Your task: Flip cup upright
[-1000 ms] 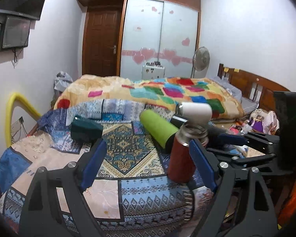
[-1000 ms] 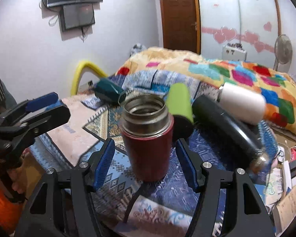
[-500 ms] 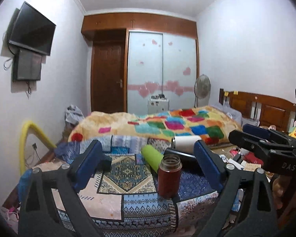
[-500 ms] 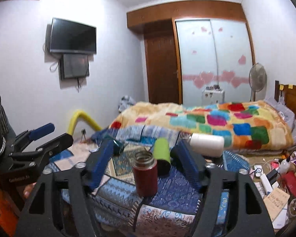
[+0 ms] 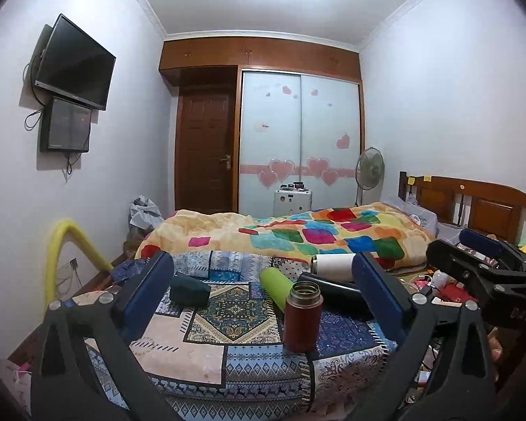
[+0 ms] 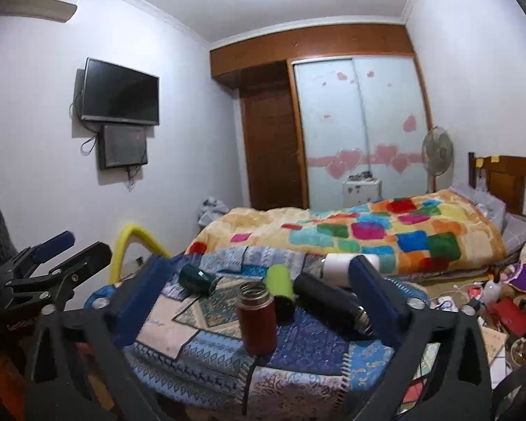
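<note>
A dark red steel cup [image 5: 302, 315] stands upright, mouth up, near the front edge of a patterned cloth-covered table [image 5: 207, 347]. It also shows in the right wrist view [image 6: 257, 317]. My left gripper [image 5: 263, 301] is open and empty, held back from the table. My right gripper [image 6: 254, 294] is open and empty, also drawn back, with the cup seen between its fingers but far ahead. The right gripper shows at the right edge of the left wrist view [image 5: 480, 263].
Behind the red cup lie a lime green bottle [image 5: 277, 286], a black bottle [image 5: 333, 293], a white bottle [image 5: 335, 266] and a dark green cup [image 5: 189, 291] on its side. A bed with a colourful quilt [image 5: 298, 235] stands beyond. Clutter covers the floor at right [image 6: 501, 312].
Both grippers have pulled back and up, away from the red cup, which stays standing upright on the table. Their jaws have widened.
</note>
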{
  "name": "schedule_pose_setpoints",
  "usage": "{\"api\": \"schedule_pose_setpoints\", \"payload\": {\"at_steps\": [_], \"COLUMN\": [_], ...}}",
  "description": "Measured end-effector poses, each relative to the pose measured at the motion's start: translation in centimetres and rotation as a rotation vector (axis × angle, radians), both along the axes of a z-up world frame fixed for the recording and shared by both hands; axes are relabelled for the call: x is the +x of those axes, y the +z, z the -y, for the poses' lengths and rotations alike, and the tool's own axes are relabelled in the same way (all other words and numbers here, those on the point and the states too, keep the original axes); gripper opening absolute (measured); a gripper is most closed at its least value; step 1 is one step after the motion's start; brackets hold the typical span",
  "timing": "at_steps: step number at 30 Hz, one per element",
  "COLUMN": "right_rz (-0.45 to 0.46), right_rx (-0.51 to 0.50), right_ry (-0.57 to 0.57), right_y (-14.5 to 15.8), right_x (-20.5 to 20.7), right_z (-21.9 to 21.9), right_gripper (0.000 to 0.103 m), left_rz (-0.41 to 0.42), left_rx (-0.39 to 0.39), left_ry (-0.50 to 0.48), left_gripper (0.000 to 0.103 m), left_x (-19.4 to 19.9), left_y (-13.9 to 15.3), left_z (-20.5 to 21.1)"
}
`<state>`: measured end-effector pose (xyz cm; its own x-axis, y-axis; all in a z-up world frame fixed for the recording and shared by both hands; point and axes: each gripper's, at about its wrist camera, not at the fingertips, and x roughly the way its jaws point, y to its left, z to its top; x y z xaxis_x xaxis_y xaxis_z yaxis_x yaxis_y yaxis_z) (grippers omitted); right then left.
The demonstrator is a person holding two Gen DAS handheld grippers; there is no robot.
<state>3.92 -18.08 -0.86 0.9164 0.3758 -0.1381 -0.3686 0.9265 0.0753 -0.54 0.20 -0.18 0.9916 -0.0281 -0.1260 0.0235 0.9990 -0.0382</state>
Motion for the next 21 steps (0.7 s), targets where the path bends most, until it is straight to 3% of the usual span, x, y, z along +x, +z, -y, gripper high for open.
{"api": "schedule_pose_setpoints", "payload": {"at_steps": [21], "right_rz": [0.009], "right_rx": [-0.004], "right_ry": [0.004], "right_y": [-0.21], "right_x": [-0.72], "right_z": [-0.09], "right_gripper": [0.103], "left_rz": [0.022], "left_rx": [0.019], "left_ry": [0.017], "left_gripper": [0.103], "left_x": [-0.68], "left_y": [-0.10], "left_z": [0.21]}}
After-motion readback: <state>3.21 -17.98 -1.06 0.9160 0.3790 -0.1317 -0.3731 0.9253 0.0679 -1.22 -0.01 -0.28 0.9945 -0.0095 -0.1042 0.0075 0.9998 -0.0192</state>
